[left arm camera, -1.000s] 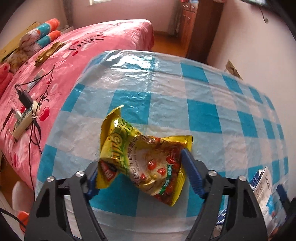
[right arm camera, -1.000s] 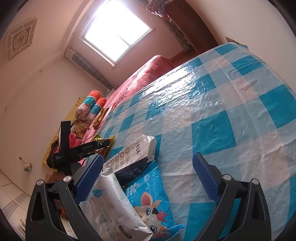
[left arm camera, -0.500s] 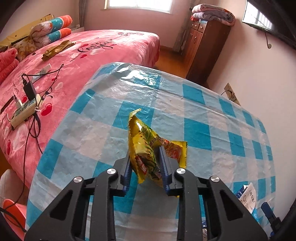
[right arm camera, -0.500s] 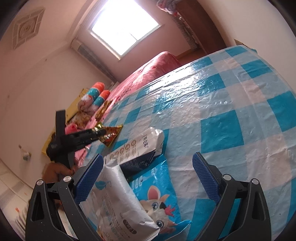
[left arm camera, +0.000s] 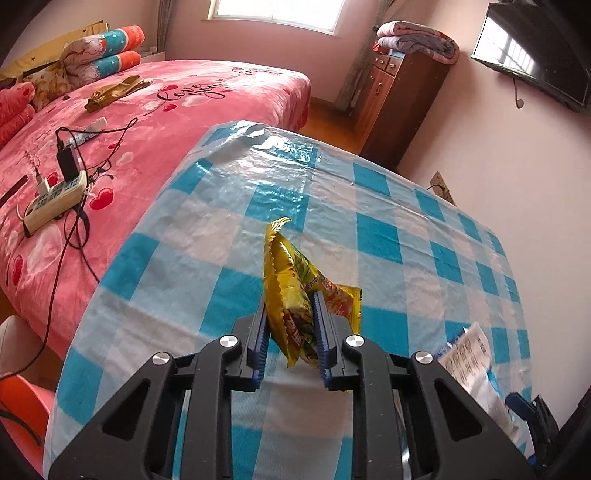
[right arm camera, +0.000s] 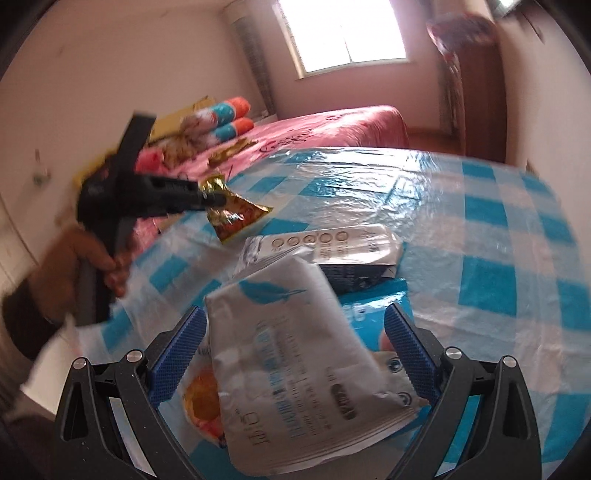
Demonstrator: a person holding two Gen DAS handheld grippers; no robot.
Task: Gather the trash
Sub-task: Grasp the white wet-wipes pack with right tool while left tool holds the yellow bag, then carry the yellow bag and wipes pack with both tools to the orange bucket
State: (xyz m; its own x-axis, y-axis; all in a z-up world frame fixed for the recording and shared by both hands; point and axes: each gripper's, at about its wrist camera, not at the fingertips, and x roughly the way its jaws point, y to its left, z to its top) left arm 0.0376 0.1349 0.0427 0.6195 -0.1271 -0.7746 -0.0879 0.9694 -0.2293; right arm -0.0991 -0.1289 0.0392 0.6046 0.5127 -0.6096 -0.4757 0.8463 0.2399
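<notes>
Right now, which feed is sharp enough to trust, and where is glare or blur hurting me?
Left wrist view: sharp; the yellow snack bag in the left gripper reads clearly, with window glare on the plastic tablecloth. Right wrist view: motion-blurred throughout, window blown out, white pouch text smeared, edges bent by fisheye.

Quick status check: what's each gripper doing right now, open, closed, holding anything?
Left gripper: closed on the yellow snack wrapper, lifted off the table.
Right gripper: open, holding nothing; the white pouch lies between its fingers, ungripped.
</notes>
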